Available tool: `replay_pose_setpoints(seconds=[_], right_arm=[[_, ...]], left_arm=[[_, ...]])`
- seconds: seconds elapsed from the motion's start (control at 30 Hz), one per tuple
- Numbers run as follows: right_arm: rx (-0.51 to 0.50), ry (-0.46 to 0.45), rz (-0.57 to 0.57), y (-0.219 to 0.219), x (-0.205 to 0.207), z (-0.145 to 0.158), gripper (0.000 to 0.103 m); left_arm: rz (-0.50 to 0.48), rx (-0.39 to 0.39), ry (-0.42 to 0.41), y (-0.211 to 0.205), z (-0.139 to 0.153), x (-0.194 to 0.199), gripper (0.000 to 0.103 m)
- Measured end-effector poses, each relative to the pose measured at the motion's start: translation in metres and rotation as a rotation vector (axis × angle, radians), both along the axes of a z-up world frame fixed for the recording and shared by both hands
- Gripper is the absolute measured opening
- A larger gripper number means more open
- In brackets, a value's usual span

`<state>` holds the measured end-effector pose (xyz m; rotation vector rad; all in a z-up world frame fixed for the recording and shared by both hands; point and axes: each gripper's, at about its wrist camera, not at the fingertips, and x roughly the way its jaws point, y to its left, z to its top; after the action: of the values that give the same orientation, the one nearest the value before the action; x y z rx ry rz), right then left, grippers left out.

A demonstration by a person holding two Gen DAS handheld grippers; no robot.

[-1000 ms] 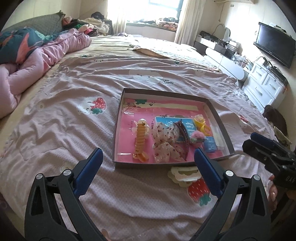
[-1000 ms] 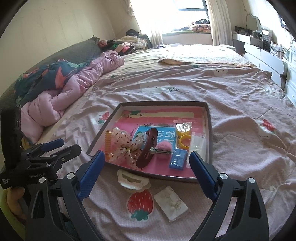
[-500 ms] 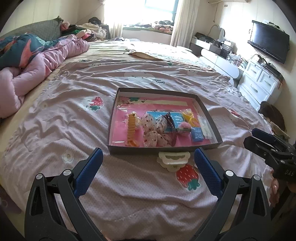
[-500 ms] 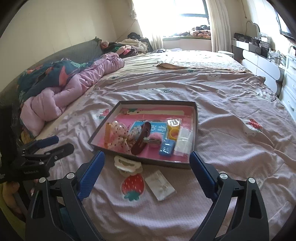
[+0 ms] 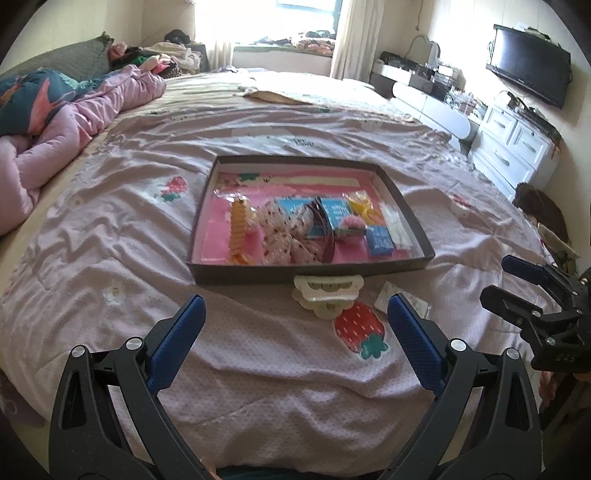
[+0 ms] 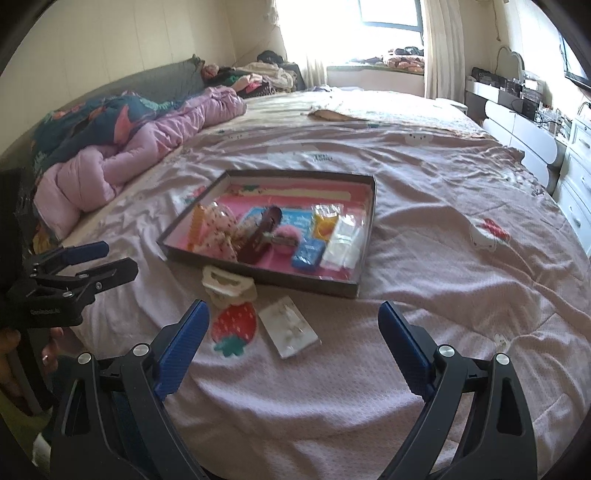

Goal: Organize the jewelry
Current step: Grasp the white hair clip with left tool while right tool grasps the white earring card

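I am holding both the left hand-held gripper (image 5: 293,326) and the right hand-held gripper (image 6: 293,336) spread wide and empty above the bed (image 6: 443,295). The cream hair claw (image 6: 227,286) is lying just outside the tray (image 6: 258,275), touching its near wall, long axis along that wall. It is sitting ahead and left of my right gripper, probably nearer that one, though the fisheye is making this hard to judge.

Both wrist cams low at bed (image 5: 110,229) foot, facing window; left view from left, right from right; both share tray (image 5: 310,275) (image 6: 258,275).

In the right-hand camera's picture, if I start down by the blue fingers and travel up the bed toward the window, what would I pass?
Strawberry patch on the bedspread → cream hair claw → dark tray of hair accessories → tan cloth far up the bed → window.
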<state>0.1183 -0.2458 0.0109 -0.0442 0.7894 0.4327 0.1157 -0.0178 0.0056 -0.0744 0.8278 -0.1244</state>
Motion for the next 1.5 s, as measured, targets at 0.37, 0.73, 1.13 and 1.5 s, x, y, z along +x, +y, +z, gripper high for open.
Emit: replay_pose_setpoints(seconds=[0.37,0.73,1.13,1.5], right_arm=[[-0.106,0.099,0.050,0.011,0.030,-0.062,0.090],[-0.187,0.109,0.137,0.034,0.049,-0.097,0.081],[-0.121,0.102,0.120,0.011,0.048,-0.094,0.048],[-0.042,0.101,0.087,-0.010,0.035,-0.067,0.048]], left_arm=[[-0.052,-0.011,0.124,-0.011,-0.048,0.020,0.090],[-0.074,-0.021,0.197,-0.027,-0.075,0.057,0.090],[-0.052,-0.009,0.217,-0.041,-0.092,0.080,0.084],[-0.059,-0.045,0.212,-0.037,-0.083,0.073,0.063]])
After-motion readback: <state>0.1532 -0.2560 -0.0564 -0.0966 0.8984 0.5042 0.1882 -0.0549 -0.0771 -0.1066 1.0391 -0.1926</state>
